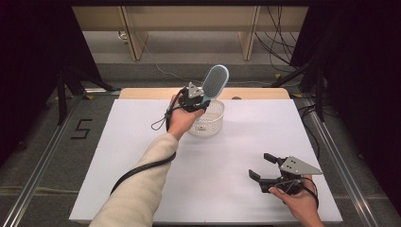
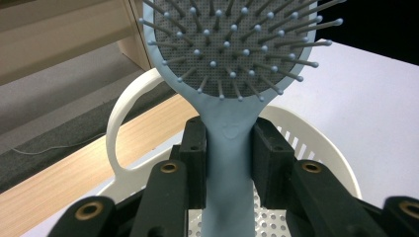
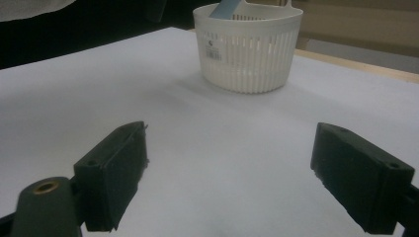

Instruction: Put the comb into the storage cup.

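A light blue hairbrush (image 1: 215, 81) with a grey bristle pad stands tilted above a white slotted basket (image 1: 212, 124) at the back of the white table. My left gripper (image 1: 202, 100) is shut on the hairbrush handle (image 2: 228, 163), both black pads pressed against its sides just below the head (image 2: 237, 44). The handle's lower end reaches down inside the basket (image 2: 316, 148). My right gripper (image 1: 261, 165) rests near the table's front right, jaws wide open with nothing between them. From it I see the basket (image 3: 247, 54) ahead and the blue handle (image 3: 225, 9) poking above its rim.
The white table sheet (image 1: 227, 156) spans the middle between basket and right gripper. A wooden strip (image 1: 142, 93) runs along the far edge. Black cables (image 1: 279, 52) lie on the floor at the back right, and a tripod leg (image 1: 61, 94) stands at the left.
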Available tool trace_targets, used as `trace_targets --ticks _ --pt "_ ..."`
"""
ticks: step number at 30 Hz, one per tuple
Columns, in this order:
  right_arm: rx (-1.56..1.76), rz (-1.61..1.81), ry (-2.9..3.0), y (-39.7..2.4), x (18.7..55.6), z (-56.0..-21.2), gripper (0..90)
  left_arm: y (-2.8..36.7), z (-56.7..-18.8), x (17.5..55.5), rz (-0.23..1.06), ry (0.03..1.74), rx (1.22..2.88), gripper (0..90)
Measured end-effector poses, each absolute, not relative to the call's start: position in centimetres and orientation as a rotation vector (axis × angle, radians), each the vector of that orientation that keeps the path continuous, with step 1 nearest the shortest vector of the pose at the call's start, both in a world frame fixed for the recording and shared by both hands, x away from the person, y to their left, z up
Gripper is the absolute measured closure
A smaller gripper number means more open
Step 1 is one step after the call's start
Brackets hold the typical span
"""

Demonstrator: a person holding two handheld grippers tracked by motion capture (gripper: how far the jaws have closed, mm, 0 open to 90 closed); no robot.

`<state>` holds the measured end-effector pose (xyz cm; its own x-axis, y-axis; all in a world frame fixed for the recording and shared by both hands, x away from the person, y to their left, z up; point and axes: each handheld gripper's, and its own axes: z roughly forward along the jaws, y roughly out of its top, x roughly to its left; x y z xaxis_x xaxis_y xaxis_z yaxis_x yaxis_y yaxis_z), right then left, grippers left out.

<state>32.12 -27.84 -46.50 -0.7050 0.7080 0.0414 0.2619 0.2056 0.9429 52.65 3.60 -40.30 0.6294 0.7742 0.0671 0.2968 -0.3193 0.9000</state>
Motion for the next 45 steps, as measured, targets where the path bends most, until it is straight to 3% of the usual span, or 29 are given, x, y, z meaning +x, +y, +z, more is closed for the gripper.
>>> trace_targets --ticks 32,37,45 --pt "0.909 1.502 2.089 -27.9 32.1 -46.5 15.0 3.5 -41.5 52.7 0.636 0.850 1.962 68.7" --pt "0.909 1.501 2.090 -27.9 32.1 -46.5 15.0 3.6 -41.5 52.3 0.646 0.886 2.038 53.4" --pt "0.910 1.496 2.093 -27.8 32.1 -46.6 15.0 4.5 -40.6 51.3 0.615 0.905 2.060 40.4"
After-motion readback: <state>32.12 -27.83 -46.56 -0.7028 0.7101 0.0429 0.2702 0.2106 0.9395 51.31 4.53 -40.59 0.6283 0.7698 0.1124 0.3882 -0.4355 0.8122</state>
